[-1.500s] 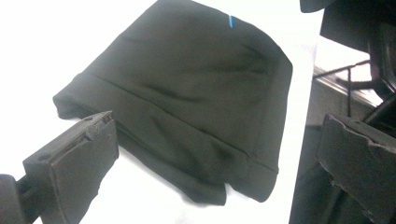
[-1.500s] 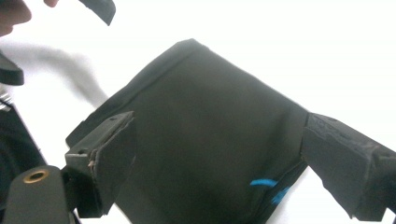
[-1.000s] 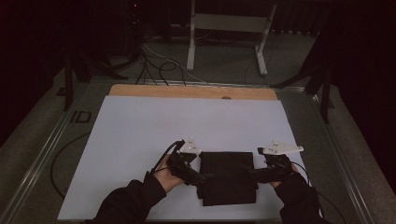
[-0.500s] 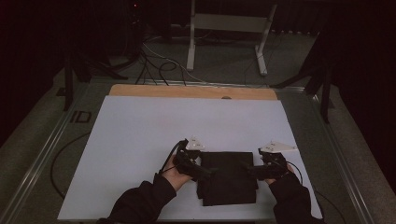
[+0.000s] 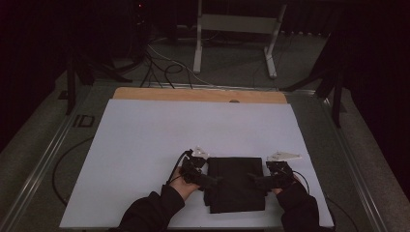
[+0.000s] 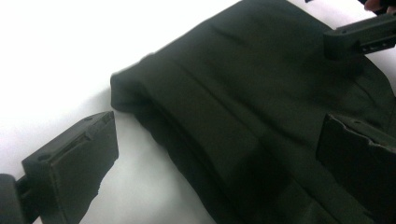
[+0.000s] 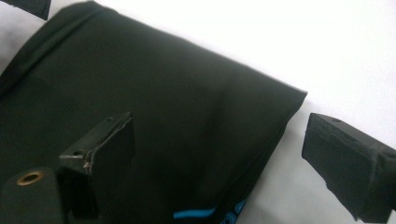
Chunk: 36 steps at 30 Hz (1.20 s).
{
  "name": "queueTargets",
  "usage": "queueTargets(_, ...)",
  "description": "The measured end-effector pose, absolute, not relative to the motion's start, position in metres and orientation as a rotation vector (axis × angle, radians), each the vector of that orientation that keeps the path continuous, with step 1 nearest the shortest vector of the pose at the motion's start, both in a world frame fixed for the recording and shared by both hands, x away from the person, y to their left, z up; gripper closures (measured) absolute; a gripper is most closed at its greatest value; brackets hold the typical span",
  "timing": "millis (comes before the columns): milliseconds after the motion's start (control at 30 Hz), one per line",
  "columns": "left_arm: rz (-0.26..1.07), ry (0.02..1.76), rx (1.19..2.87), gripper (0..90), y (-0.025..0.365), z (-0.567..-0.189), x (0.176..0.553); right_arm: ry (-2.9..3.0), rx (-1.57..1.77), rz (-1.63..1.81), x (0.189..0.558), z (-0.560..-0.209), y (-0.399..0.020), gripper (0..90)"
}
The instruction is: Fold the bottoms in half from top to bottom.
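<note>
Folded black cloth (image 5: 235, 183) lies at six o'clock on the white table (image 5: 145, 145), my left claw (image 5: 212, 181) at its nine o'clock edge, my right claw (image 5: 255, 181) at three. Left gripper view: jaws apart, straddling the cloth's (image 6: 261, 116) corner. Right gripper view: jaws apart astride the opposite corner (image 7: 187, 116), blue print (image 7: 210, 212) at six o'clock.

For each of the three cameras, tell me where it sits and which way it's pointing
High view: above the person's side, facing forward and down on the white table; forearms, both grippers.
Left gripper view: on the left gripper, facing the folded black cloth.
Right gripper view: on the right gripper, facing that cloth's other edge.
Shared: the cloth.
</note>
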State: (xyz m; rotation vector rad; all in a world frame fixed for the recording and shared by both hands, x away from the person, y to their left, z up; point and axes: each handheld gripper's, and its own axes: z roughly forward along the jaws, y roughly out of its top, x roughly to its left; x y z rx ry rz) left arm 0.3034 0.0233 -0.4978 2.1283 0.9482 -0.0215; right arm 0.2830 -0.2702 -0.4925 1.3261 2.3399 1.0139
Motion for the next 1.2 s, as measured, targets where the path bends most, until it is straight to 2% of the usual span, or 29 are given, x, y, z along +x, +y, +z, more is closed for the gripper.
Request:
queueTargets(300, -0.095, 1.014, 2.133, 0.0, 0.021, -0.515, 0.306, 2.370, 1.410, 1.011, 0.286, -0.504, -0.273, 9.5)
queueTargets(500, -0.039, 1.006, 2.124, 5.7, 0.022, -0.518, 0.301, 2.411, 1.407, 0.958, 0.287, -0.511, -0.269, 9.6)
queueTargets(600, 0.016, 1.000, 2.124, 8.5, 0.022, -0.520, 0.297, 2.418, 1.402, 0.928, 0.286, -0.514, -0.267, 12.0)
queueTargets(667, 0.053, 1.001, 2.118, 13.7, 0.022, -0.521, 0.295, 2.419, 1.386, 0.905, 0.285, -0.513, -0.266, 15.2)
queueTargets(767, 0.073, 1.003, 2.130, 15.6, 0.020, -0.520, 0.292, 2.415, 1.363, 0.882, 0.282, -0.514, -0.263, 16.9)
queueTargets(867, 0.078, 1.006, 2.129, 24.1, 0.018, -0.520, 0.290, 2.428, 1.349, 0.873, 0.281, -0.512, -0.260, 25.2)
queueTargets(1033, 0.040, 1.022, 2.112, 45.1, 0.016, -0.520, 0.290, 2.448, 1.319, 0.896, 0.278, -0.511, -0.259, 39.4)
queueTargets(1200, -0.001, 1.018, 2.111, 61.3, 0.014, -0.520, 0.292, 2.497, 1.282, 0.932, 0.276, -0.509, -0.257, 59.7)
